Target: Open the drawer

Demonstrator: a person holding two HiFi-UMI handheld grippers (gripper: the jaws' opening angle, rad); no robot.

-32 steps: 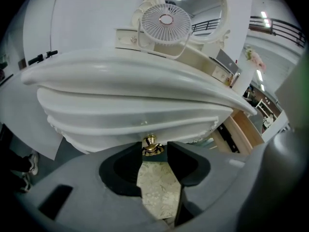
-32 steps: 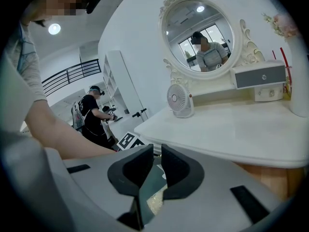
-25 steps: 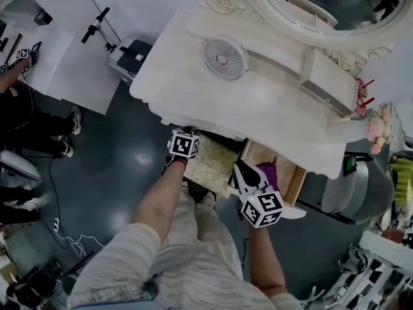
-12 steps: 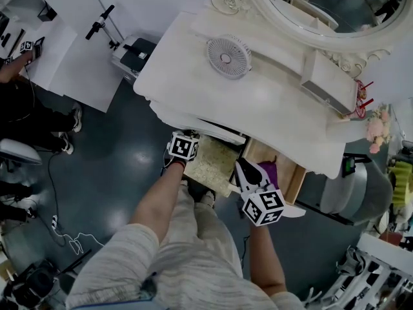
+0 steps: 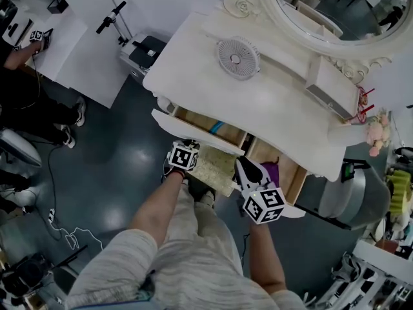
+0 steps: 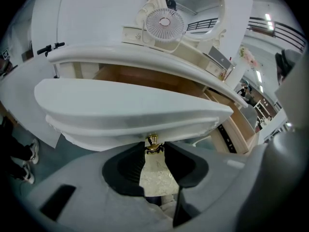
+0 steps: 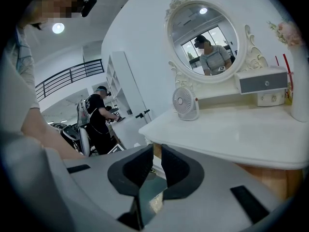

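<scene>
Drawer point(image 5: 205, 125) stands partly out of the dressing table point(image 5: 258, 105), under the left part of the tabletop; wooden inside showing. Small gold knob point(image 6: 153, 144) sits at the middle of its white front. Left gripper point(image 6: 153, 150) pinches that knob, one pad on either side of it. Right gripper point(image 5: 245, 168) hangs just off the table's front edge, beside a second open drawer point(image 5: 292, 173); jaws a narrow gap apart, nothing between. On the tabletop: small fan point(image 5: 238, 58), with an oval mirror point(image 5: 322, 11) behind it.
</scene>
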